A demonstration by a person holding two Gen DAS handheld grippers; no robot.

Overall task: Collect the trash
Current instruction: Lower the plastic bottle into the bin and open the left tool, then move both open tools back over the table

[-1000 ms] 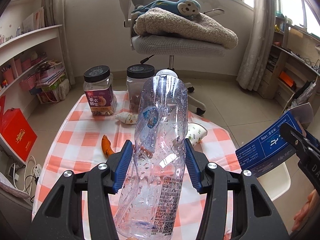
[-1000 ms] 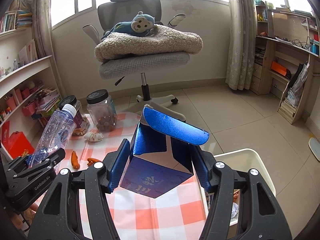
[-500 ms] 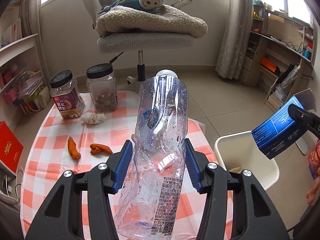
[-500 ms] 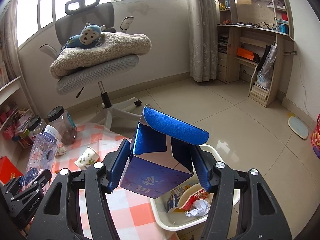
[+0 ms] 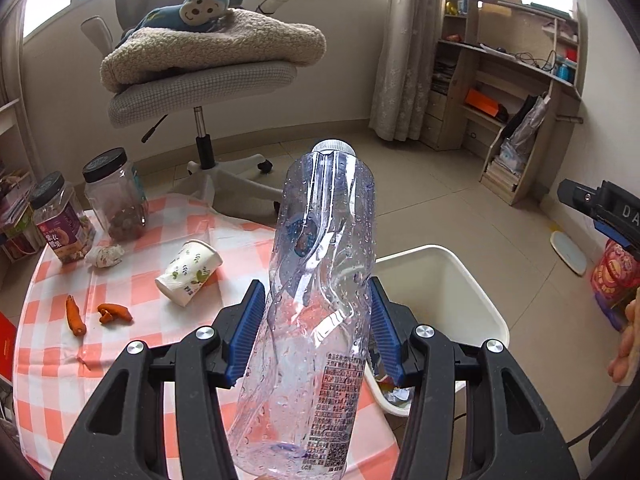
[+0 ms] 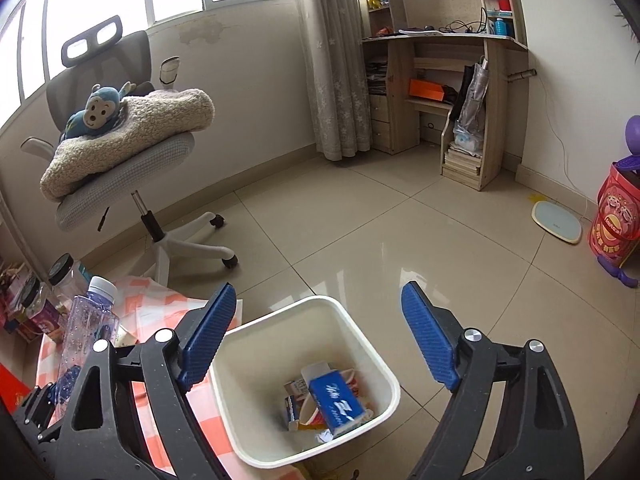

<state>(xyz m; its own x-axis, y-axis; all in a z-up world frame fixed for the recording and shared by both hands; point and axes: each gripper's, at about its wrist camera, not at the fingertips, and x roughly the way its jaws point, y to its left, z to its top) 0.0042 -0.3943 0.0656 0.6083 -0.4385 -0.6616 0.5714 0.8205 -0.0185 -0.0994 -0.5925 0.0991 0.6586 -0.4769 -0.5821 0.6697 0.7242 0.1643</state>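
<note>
My left gripper (image 5: pixel 318 330) is shut on a crumpled clear plastic bottle (image 5: pixel 316 300), held upright above the table's right edge beside the white trash bin (image 5: pixel 476 280). My right gripper (image 6: pixel 318 336) is open and empty, directly above the bin (image 6: pixel 280 324). The blue carton (image 6: pixel 338 400) lies inside the bin on other trash. On the checkered table (image 5: pixel 48 360) lie a paper cup (image 5: pixel 188 272) on its side, a crumpled paper wad (image 5: pixel 105 256) and orange peel pieces (image 5: pixel 114 313). The bottle also shows in the right wrist view (image 6: pixel 88 332).
Two black-lidded jars (image 5: pixel 116 196) stand at the table's far left. An office chair (image 5: pixel 200 80) with a blanket and plush monkey is behind the table. A wooden desk and shelves (image 6: pixel 440 92) stand against the far wall, a red tub (image 6: pixel 614 216) at right.
My right gripper opened and the blue carton dropped into the bin. Both grippers swung right, toward the bin; the left still holds the bottle.
</note>
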